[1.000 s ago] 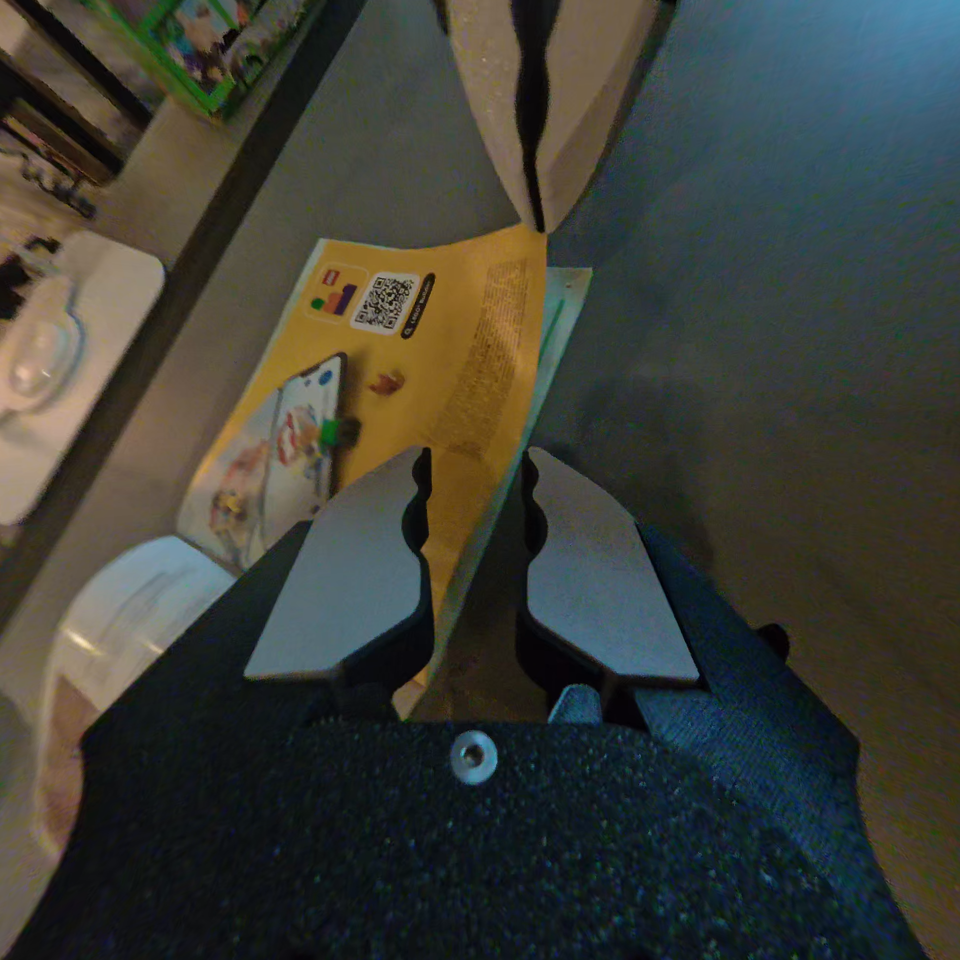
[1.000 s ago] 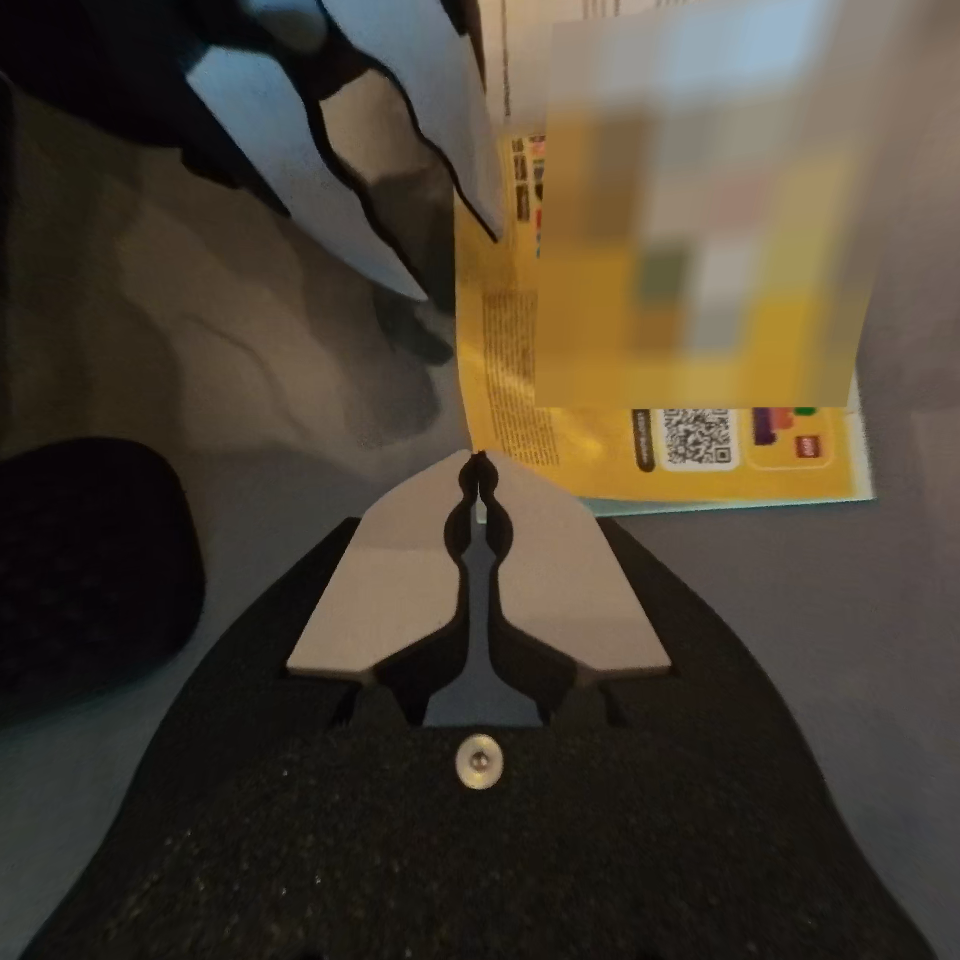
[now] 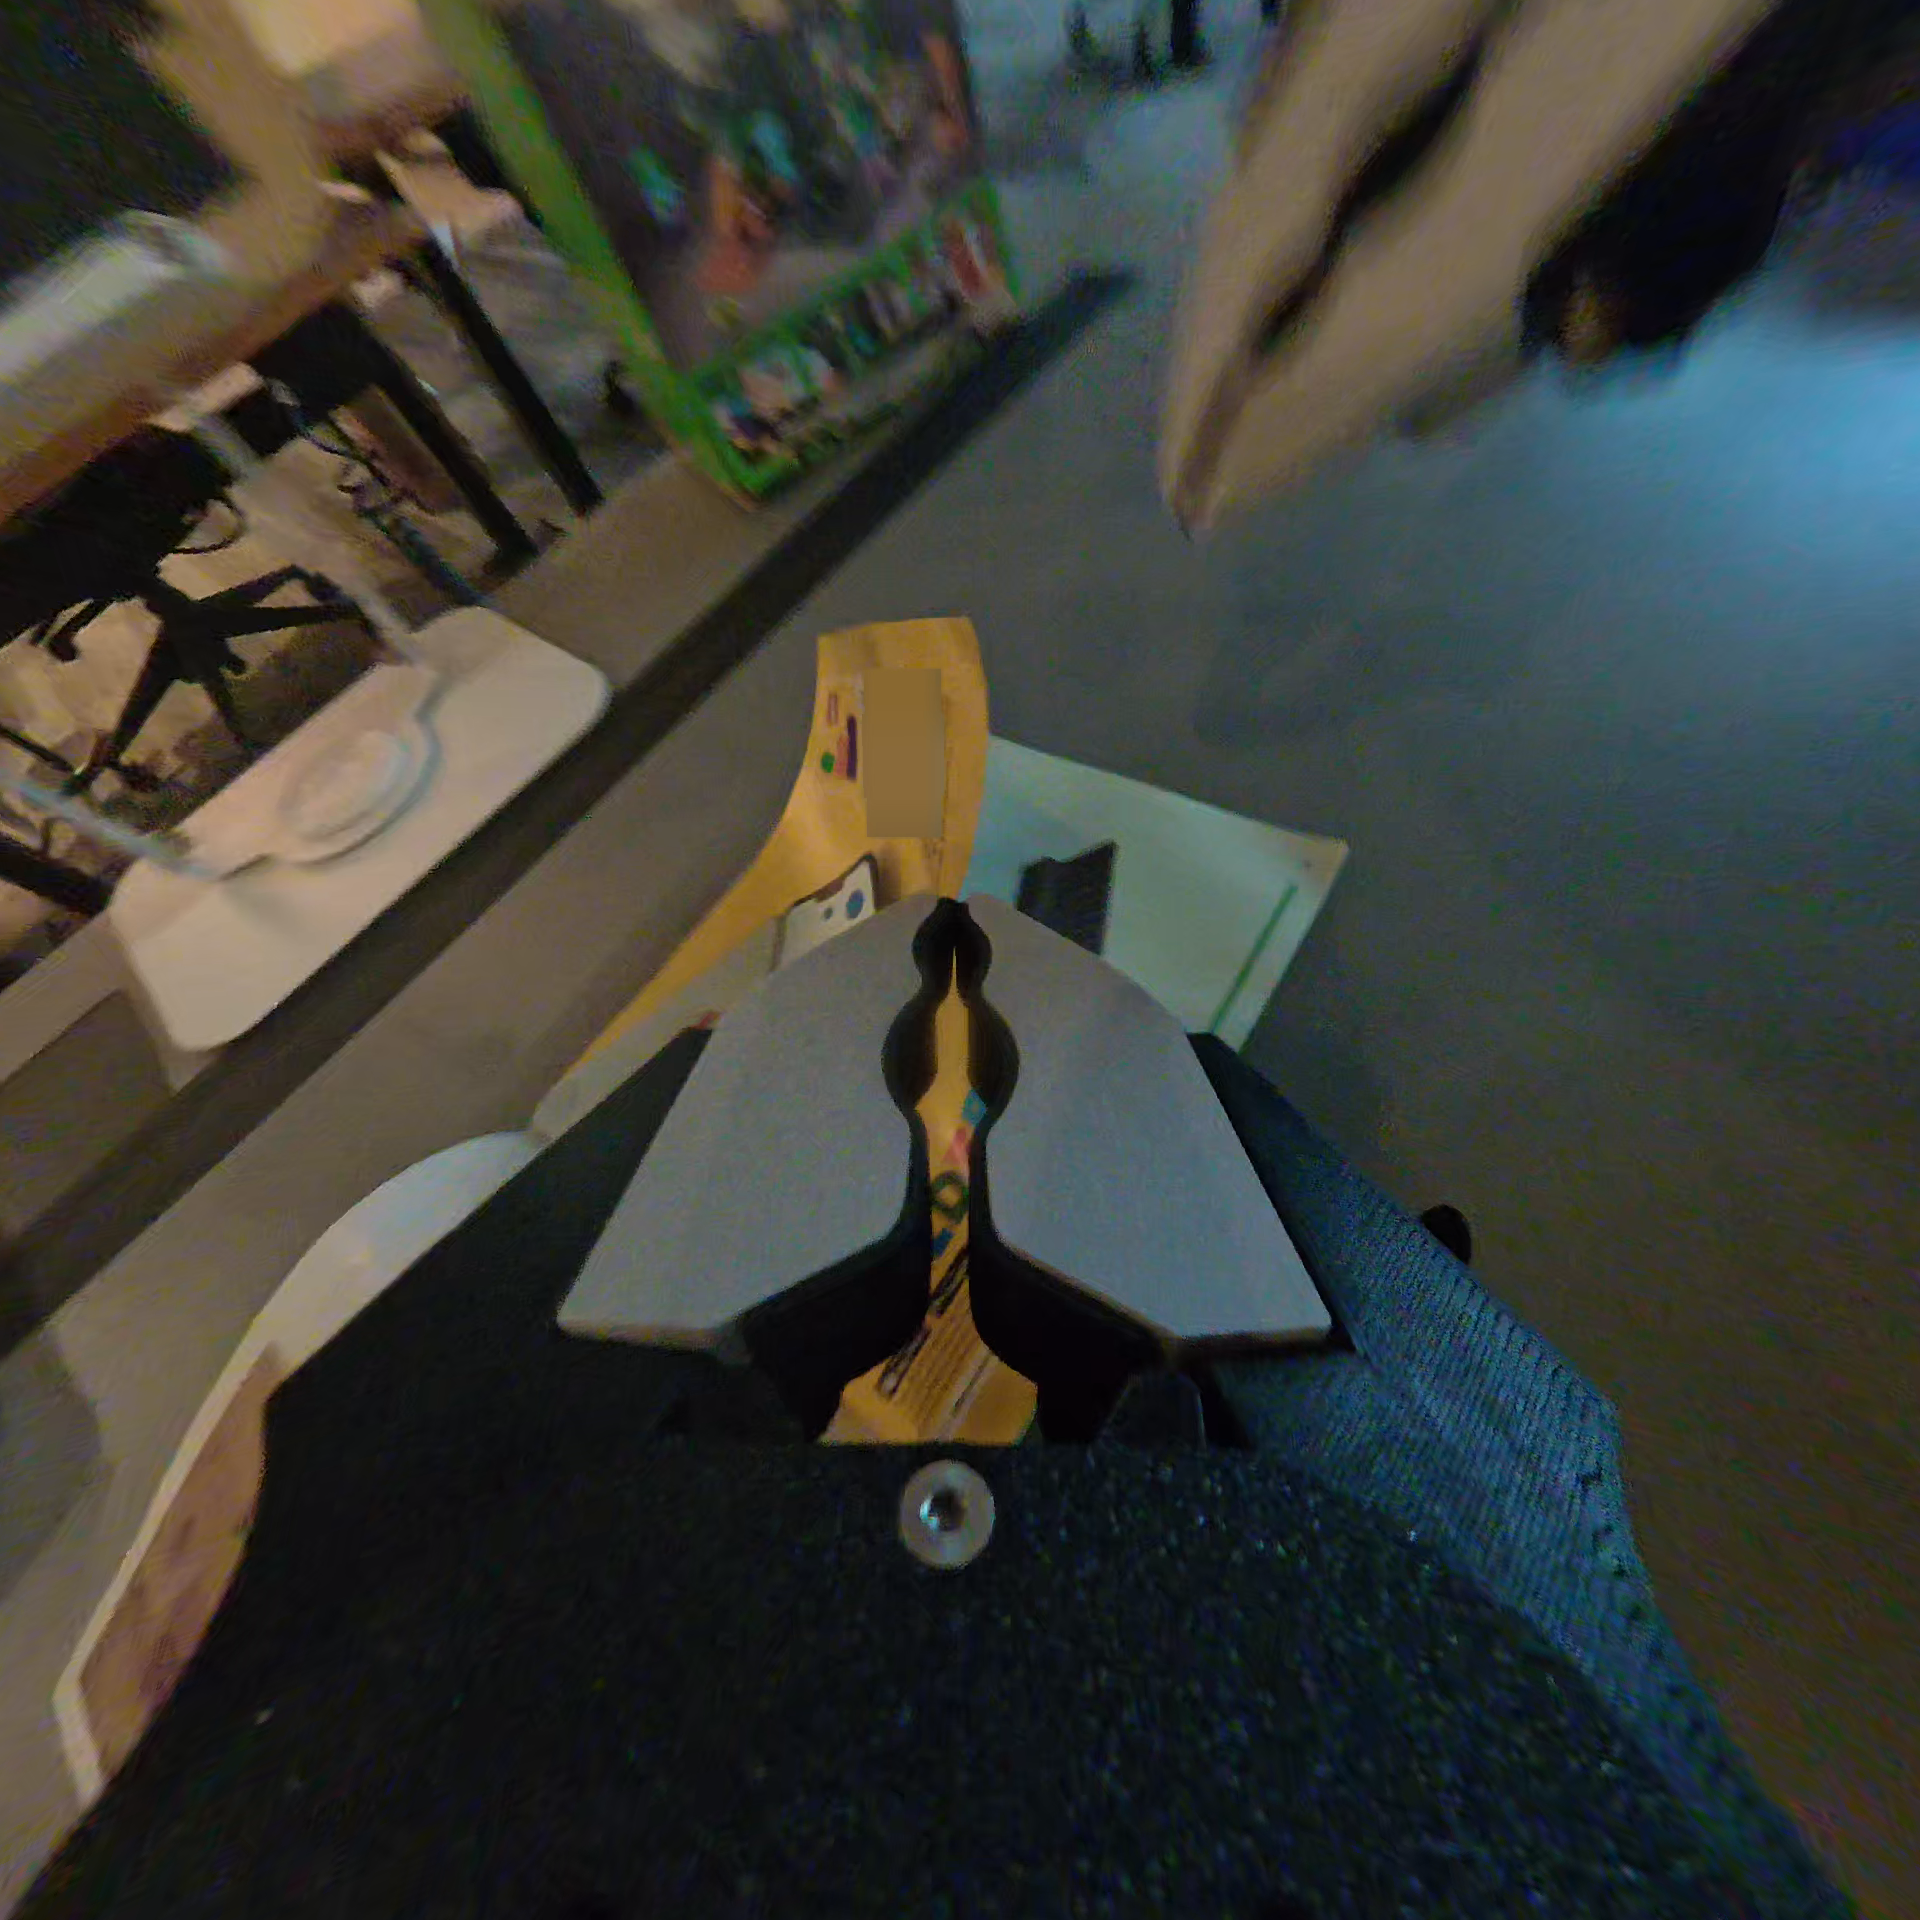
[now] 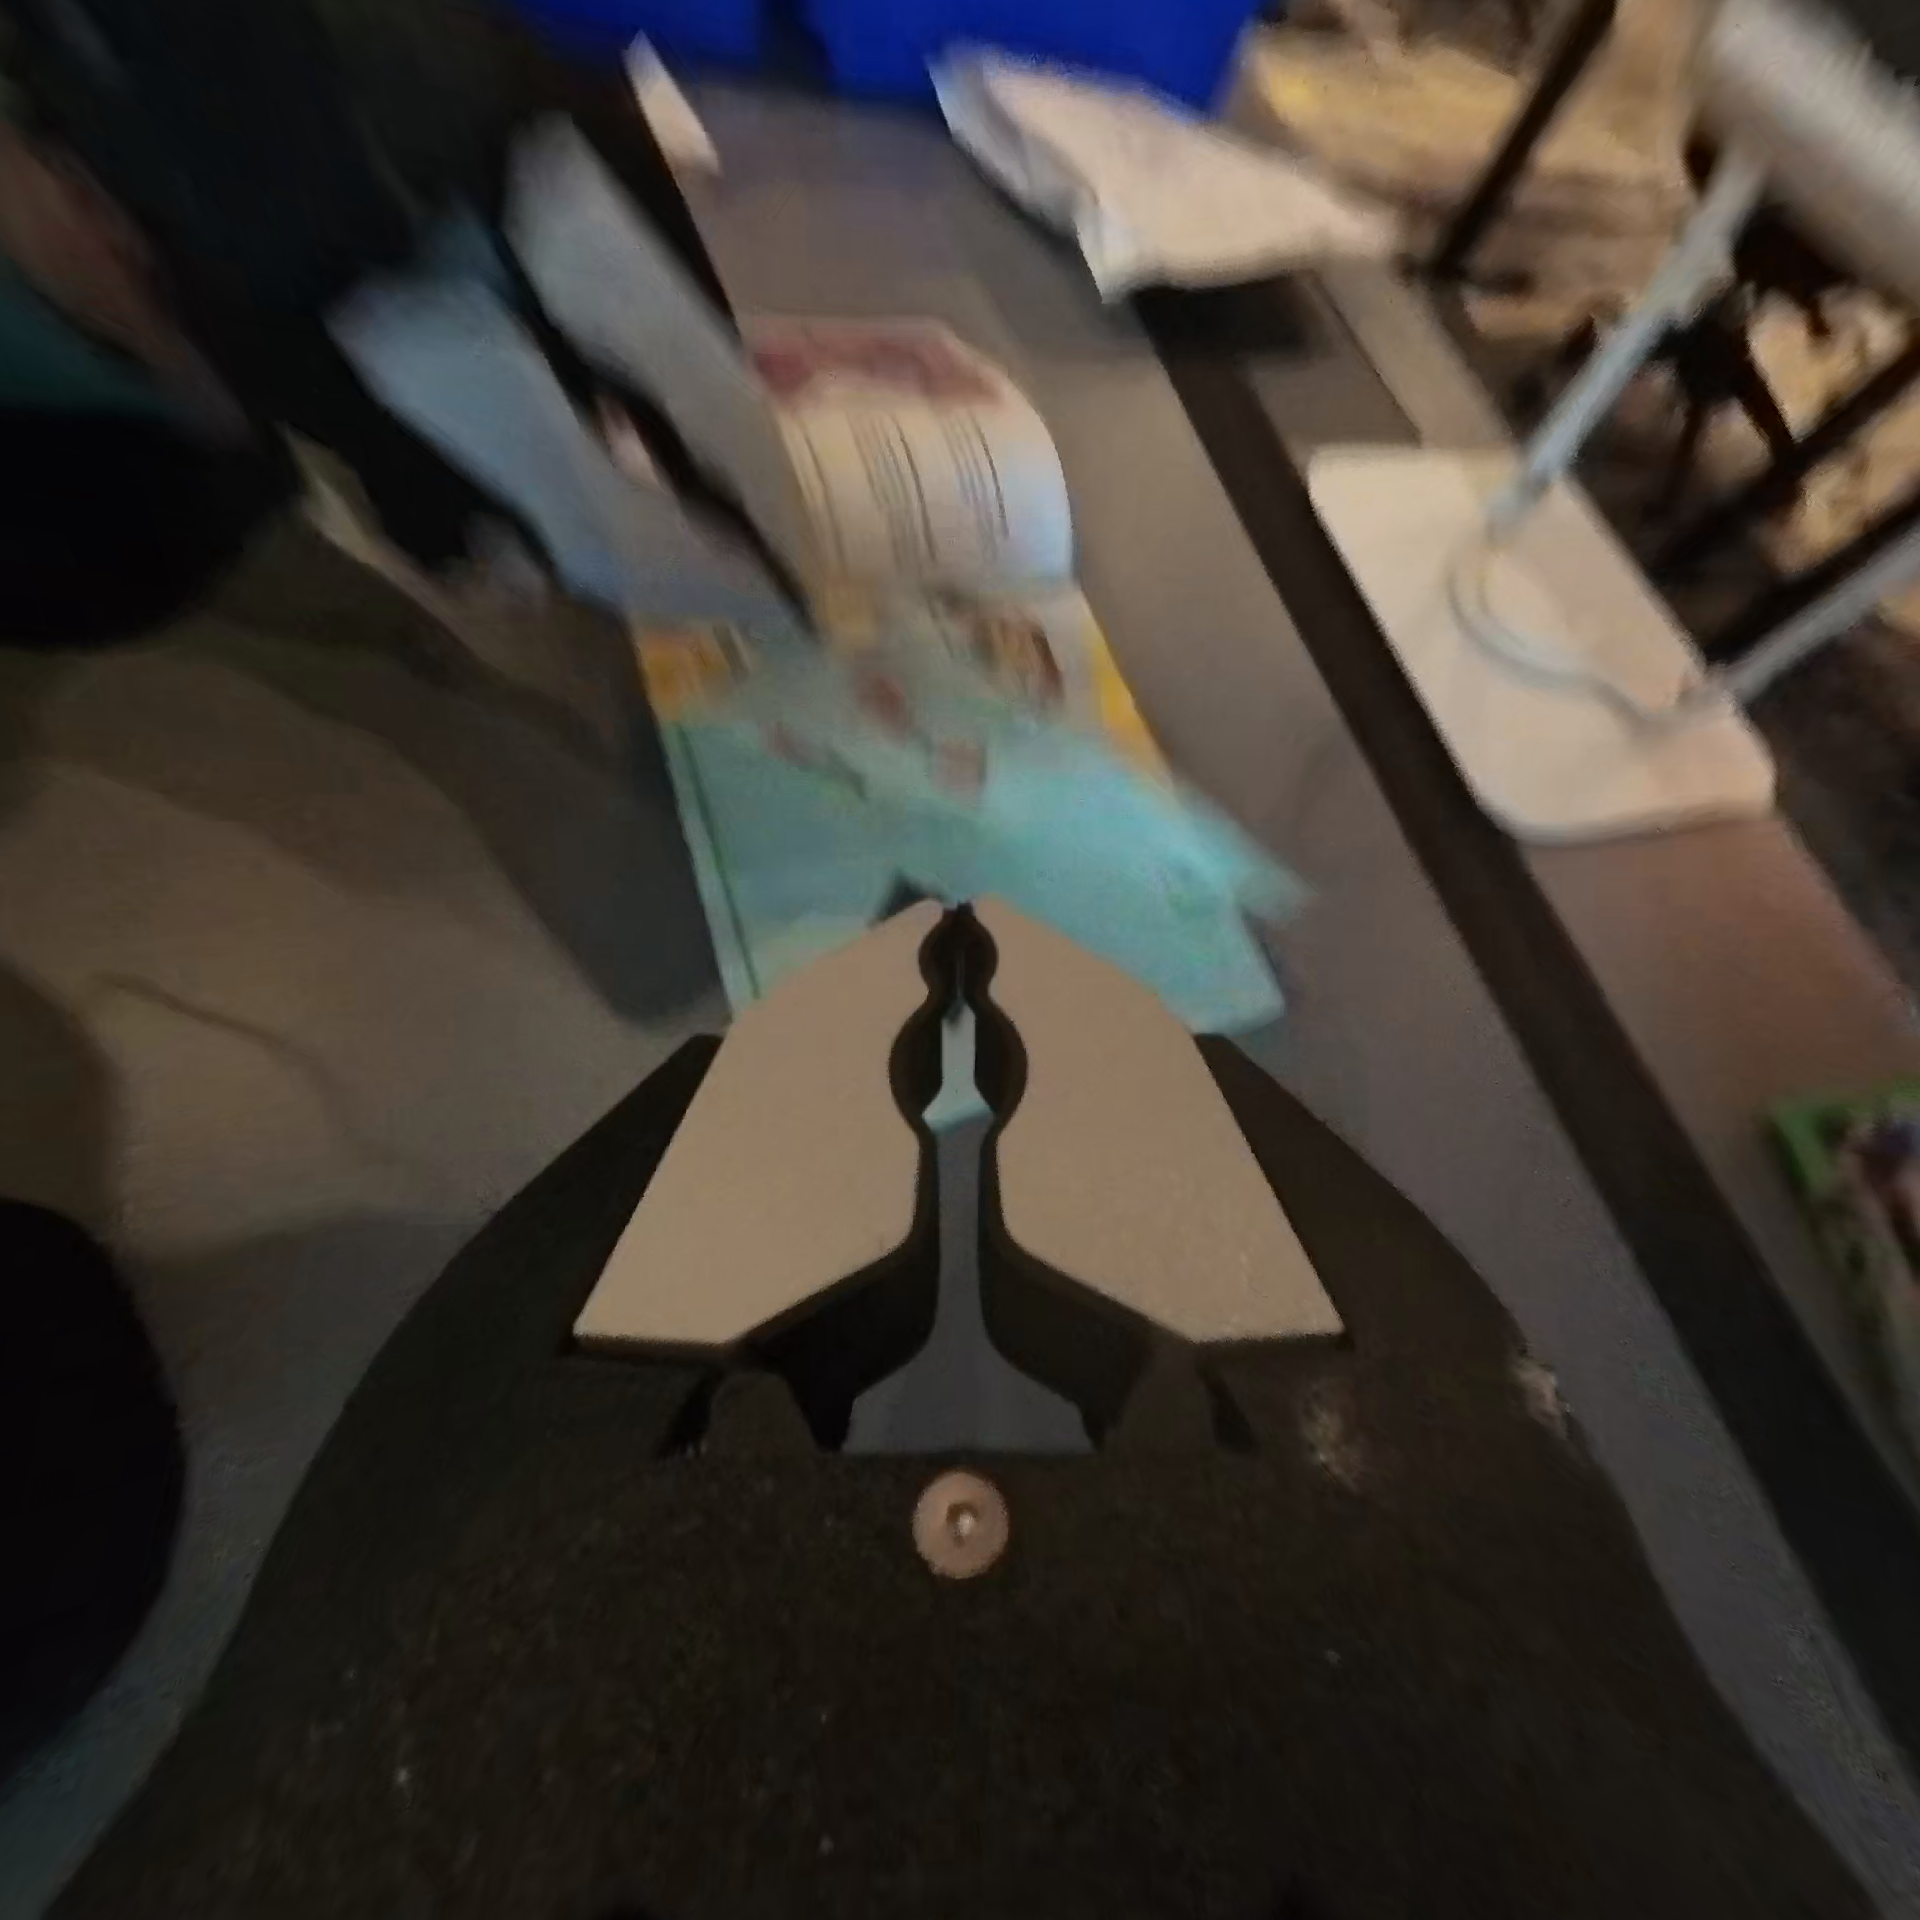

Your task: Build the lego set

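Left tool [image 3: 951,914] clenched on yellow booklet page [image 3: 914,727], lifted and curling up off the pale page [image 3: 1174,894] that lies flat on the grey bench [image 3: 1558,935]. Right tool [image 4: 961,914] closed; blur hides whether it grips the booklet. Lego box [image 3: 790,312] near bench's far edge. White lamp base [image 3: 343,821] beyond that edge. White bowl [image 3: 208,1403] beside left tool.

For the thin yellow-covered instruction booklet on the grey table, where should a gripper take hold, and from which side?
Best by a free page edge, fingers closing across the sheet's thickness. The left gripper already pinches the yellow instruction booklet this way: its cover is lifted and curls upward between the closed fingers, while the pale page beneath lies flat on the grey table. Come in low from the open edge.
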`<state>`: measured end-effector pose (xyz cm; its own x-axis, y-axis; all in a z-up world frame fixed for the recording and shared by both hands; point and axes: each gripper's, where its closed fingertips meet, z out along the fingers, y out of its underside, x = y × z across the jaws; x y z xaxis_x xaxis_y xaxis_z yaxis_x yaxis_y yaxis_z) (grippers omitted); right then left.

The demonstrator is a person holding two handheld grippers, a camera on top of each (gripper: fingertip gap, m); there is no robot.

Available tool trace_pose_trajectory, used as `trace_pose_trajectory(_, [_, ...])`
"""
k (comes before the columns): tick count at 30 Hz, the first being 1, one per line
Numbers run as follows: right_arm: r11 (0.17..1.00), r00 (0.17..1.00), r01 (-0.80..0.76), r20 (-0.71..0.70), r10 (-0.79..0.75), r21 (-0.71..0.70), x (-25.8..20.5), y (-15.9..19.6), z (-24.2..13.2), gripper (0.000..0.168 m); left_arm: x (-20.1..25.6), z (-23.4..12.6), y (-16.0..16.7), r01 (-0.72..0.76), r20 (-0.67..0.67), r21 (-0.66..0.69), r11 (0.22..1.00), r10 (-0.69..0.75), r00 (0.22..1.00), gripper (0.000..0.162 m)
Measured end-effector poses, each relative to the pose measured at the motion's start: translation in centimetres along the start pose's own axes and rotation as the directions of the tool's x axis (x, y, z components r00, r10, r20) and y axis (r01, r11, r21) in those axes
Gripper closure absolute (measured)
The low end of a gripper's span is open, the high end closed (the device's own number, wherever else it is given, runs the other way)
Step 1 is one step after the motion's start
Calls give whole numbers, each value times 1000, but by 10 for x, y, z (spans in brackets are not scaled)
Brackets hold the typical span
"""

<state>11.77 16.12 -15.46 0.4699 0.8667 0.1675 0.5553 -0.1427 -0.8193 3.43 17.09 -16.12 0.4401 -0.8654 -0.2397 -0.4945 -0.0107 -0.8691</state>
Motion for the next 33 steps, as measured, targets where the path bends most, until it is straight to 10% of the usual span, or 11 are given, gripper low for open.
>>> trace_pose_trajectory(17, [909,971,165,-97,-217,-382,-18,68,74,168,-106,-121,67,265,309,72,962,-274,911,162])
trace_pose_trajectory(33, [880,959,-6,-253,-130,-476,-31,84,38,168,-69,-111,173,330,261,-351,876,-247,933,162])
